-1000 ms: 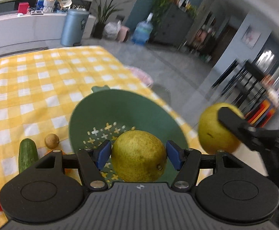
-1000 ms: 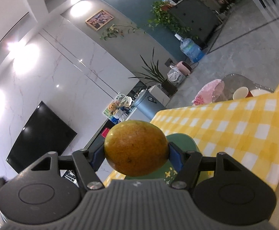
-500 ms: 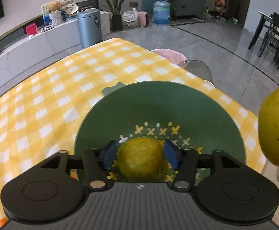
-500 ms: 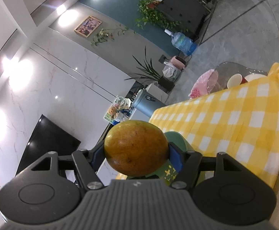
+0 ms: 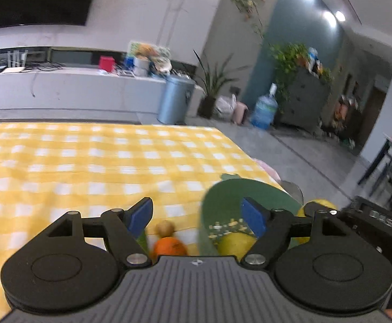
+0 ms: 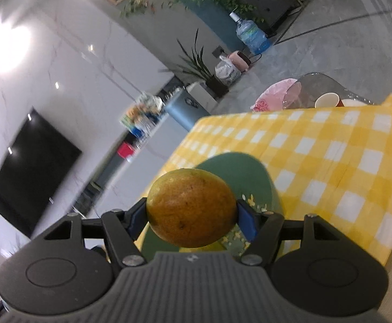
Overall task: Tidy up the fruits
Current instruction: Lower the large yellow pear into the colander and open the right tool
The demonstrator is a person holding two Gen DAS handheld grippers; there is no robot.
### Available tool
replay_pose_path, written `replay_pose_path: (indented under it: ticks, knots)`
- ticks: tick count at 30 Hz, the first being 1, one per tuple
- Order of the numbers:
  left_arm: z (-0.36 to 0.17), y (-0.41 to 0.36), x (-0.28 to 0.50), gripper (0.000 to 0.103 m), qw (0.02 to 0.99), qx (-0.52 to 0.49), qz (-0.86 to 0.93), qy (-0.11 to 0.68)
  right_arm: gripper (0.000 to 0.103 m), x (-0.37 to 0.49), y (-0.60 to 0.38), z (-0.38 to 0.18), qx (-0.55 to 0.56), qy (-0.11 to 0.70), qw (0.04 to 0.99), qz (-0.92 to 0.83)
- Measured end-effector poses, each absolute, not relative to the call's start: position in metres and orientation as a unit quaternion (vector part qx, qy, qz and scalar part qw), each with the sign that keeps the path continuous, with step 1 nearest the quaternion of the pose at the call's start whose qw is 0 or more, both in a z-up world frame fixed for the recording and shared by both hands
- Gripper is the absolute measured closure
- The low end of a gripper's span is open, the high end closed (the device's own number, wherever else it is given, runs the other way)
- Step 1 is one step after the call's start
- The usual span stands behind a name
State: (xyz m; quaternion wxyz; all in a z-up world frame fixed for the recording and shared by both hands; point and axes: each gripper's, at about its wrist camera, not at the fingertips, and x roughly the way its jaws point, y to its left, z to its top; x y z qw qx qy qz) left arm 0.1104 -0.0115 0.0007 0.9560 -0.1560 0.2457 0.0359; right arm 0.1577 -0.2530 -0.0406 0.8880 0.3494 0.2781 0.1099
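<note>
My left gripper [image 5: 197, 215] hangs over the yellow checked cloth just left of the green colander bowl [image 5: 231, 191]. Its jaws are opening, and nothing is between the blue pads [image 5: 140, 214]. A yellow-green fruit [image 5: 235, 243] lies in the bowl, low beside the right finger. An orange [image 5: 169, 246] and a small brown fruit [image 5: 165, 227] sit on the cloth under the gap, with a green sliver [image 5: 142, 238] beside them. My right gripper [image 6: 192, 215] is shut on a yellow-orange fruit [image 6: 192, 207] above the bowl [image 6: 239, 167]; this fruit [image 5: 320, 202] also shows in the left wrist view.
The table's cloth [image 5: 88, 161] ends at the right just past the bowl. Beyond that edge stands a low glass table [image 6: 319, 80] with a pink cover [image 6: 274, 94] and a paper cup [image 6: 326, 101]. A grey bin [image 5: 174, 102] stands on the floor farther back.
My left gripper let go of the yellow-green fruit into the green bowl, opened wide and swung to the left of the bowl. The right gripper keeps its fruit and has shifted slightly.
</note>
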Motion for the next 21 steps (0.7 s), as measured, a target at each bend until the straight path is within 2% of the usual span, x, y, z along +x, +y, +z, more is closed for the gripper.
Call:
replay_pose_path:
  ticks: [7, 14, 21]
  knots:
    - [-0.013, 0.036, 0.097, 0.015, 0.935, -0.265, 0.045, 0.232, 0.037, 0.172, -0.225, -0.041, 0.259, 0.331, 0.906, 0.050]
    - [-0.012, 0.045, 0.089, 0.015, 0.936, -0.270, 0.045, 0.222, 0.037, 0.193, -0.190, -0.041, 0.147, 0.372, 0.917, 0.000]
    - [-0.021, 0.056, 0.091, 0.015, 0.924, -0.307, 0.036, 0.225, 0.037, 0.215, -0.181, -0.044, 0.108, 0.389, 0.913, -0.053]
